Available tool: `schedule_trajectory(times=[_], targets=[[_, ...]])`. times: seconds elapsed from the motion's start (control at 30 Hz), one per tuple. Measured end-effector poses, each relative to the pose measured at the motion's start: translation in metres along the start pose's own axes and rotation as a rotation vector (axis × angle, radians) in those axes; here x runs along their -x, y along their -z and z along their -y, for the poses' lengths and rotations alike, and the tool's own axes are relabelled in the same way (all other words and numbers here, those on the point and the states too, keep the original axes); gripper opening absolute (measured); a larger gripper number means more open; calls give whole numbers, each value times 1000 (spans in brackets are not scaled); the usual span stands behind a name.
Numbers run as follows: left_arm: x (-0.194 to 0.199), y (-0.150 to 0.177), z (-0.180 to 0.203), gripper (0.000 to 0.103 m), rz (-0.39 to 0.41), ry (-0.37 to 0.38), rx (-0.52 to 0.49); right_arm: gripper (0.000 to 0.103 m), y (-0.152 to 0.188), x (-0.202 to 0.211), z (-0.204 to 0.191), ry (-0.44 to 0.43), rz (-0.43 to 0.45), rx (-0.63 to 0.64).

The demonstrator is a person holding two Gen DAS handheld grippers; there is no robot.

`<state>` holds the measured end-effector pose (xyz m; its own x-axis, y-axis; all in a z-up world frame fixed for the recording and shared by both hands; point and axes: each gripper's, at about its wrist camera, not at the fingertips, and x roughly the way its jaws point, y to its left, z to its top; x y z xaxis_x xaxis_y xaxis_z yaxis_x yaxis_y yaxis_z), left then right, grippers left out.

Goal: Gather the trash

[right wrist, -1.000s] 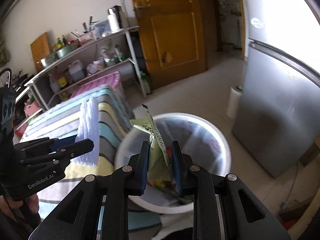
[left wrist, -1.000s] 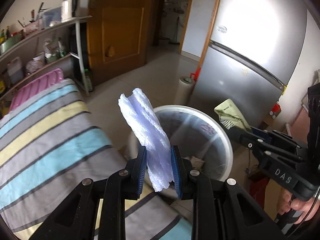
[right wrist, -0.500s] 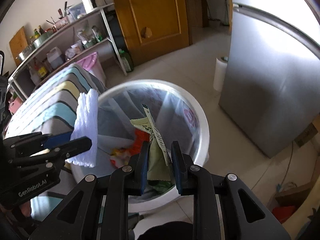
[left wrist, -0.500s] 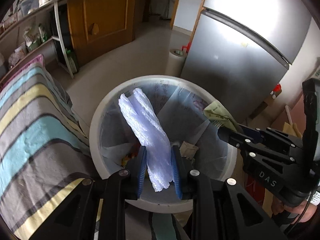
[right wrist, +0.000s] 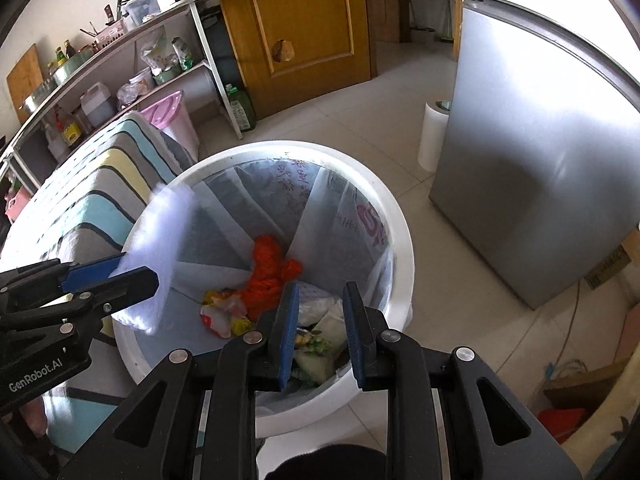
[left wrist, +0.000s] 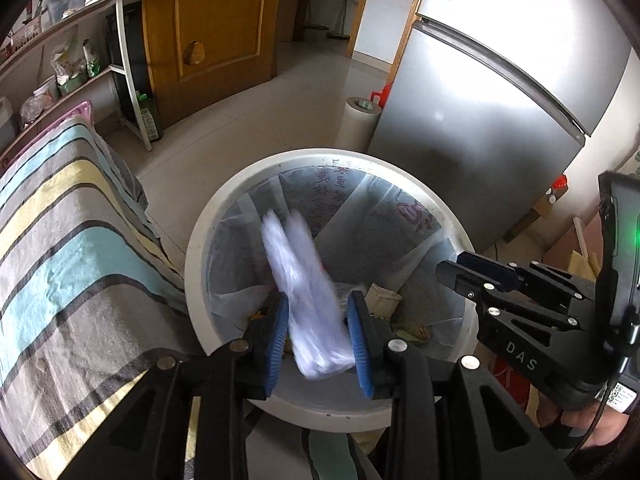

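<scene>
Both jaws have just opened over the bin point(right wrist: 402, 240): green packet point(right wrist: 320, 340) dropped in, foam sheet point(left wrist: 304, 280) slipping free.

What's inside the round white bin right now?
The round white bin holds a clear plastic liner, crumpled orange plastic, red-and-yellow wrappers and a pale green packet. Whatever lies beneath that pile, and the bin's bottom, is covered.

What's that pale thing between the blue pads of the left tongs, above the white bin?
A white bubbly plastic sheet, blurred, seemingly loose: the left tongs have just been opening over the bin. The left wrist view shows it best.
</scene>
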<state>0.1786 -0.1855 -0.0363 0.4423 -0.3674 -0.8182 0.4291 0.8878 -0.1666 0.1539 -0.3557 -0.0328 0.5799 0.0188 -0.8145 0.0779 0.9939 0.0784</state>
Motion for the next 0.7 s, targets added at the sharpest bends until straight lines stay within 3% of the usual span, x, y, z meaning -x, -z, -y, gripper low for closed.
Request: schedule_trajectory(times=[0.1,0.27,0.7], targets=[[4,1,-2,47,12,-13,1,29,2,2,-2,-1,7,-3],[16,3,-3,56,41,-21,1,37,4,15,-5,-8,37,-9],[82,28,-4,64,193,-87,-4,46,26,84,-35,-6,184,-5]])
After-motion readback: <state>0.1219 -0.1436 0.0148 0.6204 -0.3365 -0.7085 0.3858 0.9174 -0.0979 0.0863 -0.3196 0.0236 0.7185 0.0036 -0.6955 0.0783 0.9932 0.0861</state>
